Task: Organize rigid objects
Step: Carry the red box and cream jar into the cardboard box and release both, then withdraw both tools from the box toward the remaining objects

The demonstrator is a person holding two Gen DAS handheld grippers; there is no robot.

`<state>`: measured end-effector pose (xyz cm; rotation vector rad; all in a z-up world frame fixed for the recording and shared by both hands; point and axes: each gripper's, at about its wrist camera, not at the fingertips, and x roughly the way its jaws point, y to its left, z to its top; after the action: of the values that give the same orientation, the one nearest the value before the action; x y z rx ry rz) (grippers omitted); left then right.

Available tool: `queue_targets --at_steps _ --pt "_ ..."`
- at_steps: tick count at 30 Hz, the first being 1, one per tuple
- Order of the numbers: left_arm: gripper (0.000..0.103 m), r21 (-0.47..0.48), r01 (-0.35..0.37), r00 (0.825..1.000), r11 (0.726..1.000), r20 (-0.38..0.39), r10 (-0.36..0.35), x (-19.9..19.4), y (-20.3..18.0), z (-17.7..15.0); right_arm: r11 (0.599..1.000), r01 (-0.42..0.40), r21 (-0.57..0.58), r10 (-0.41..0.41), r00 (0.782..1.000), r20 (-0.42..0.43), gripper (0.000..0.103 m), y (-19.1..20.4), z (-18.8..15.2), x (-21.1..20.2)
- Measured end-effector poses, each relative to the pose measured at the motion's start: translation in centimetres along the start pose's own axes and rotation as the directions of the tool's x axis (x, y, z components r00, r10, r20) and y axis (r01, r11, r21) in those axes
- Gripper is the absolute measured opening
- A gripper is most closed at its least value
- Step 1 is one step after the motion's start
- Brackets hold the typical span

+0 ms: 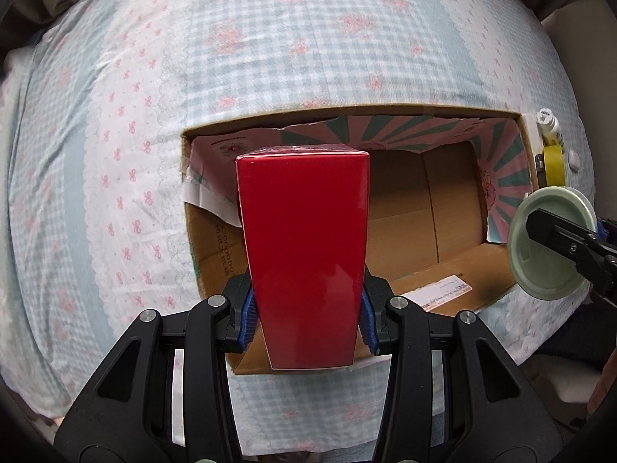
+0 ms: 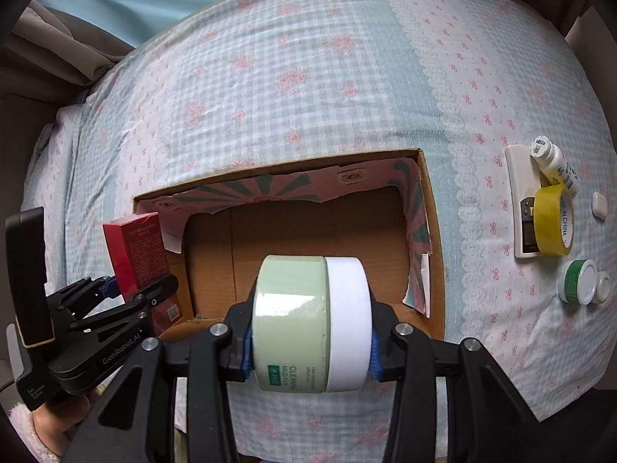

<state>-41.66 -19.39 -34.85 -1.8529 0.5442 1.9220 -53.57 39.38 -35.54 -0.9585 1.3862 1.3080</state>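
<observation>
A tall glossy red box (image 1: 304, 254) stands between the blue pads of my left gripper (image 1: 306, 324), which is shut on it and points down over the left part of an open cardboard box (image 1: 424, 208). The same red box (image 2: 135, 254) shows at the left of the right wrist view, with the left gripper (image 2: 127, 289) on it. My right gripper (image 2: 310, 351) is shut on a pale green jar with a white lid (image 2: 308, 320), held on its side above the cardboard box's (image 2: 300, 227) near edge. In the left wrist view the jar (image 1: 547, 243) hangs at the box's right end.
The cardboard box lies on a bed with a blue check and pink floral sheet (image 2: 308, 88). To its right lie a white bottle (image 2: 555, 164), a yellow tape roll (image 2: 553, 220) on a white flat device (image 2: 520, 200), a green-and-white jar (image 2: 578, 281) and a small white case (image 2: 599, 204).
</observation>
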Motion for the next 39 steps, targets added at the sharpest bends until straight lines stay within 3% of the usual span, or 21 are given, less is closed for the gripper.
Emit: queue_targets --at_steps 6,14,26,31,32,33,34,39 --pt "0.038 0.049 0.007 0.998 0.999 -0.061 -0.004 4.1 -0.9 0.8 0.995 0.09 -0.053 -0.094 0.992 -0.082 0.04 -0.8 1.2 5.4" --pt "0.038 0.131 -0.022 0.994 0.991 -0.101 0.035 7.9 -2.3 1.7 0.992 0.106 -0.07 -0.115 0.985 -0.13 0.04 -2.8 2.0 9.5" --pt "0.038 0.269 -0.086 0.992 0.959 -0.07 0.108 8.8 -3.8 1.5 0.998 0.047 -0.029 -0.051 0.991 -0.127 0.04 -3.2 2.5 10.2" --pt "0.039 0.292 -0.068 0.995 0.954 -0.056 0.088 8.4 -3.9 1.9 0.997 0.06 -0.049 -0.066 0.989 -0.134 0.04 -2.5 3.3 10.4" --pt "0.041 0.292 -0.061 0.995 0.955 -0.059 0.081 8.2 -3.9 1.9 0.997 0.065 -0.051 -0.071 0.989 -0.128 0.049 -2.4 3.4 10.3" --pt "0.073 0.295 -0.053 0.996 0.954 -0.06 0.073 7.9 -3.9 1.9 0.997 0.058 -0.041 -0.062 0.991 -0.117 0.082 -2.4 3.5 10.1" --pt "0.101 0.303 -0.05 0.996 0.952 -0.05 0.068 7.6 -4.0 1.9 0.999 0.046 -0.022 -0.048 0.992 -0.115 0.103 -2.6 3.7 9.8" --pt "0.103 0.325 -0.046 0.999 0.945 -0.008 0.052 7.0 -4.2 1.5 0.997 -0.014 0.08 0.022 0.995 -0.102 0.103 -4.2 3.7 8.9"
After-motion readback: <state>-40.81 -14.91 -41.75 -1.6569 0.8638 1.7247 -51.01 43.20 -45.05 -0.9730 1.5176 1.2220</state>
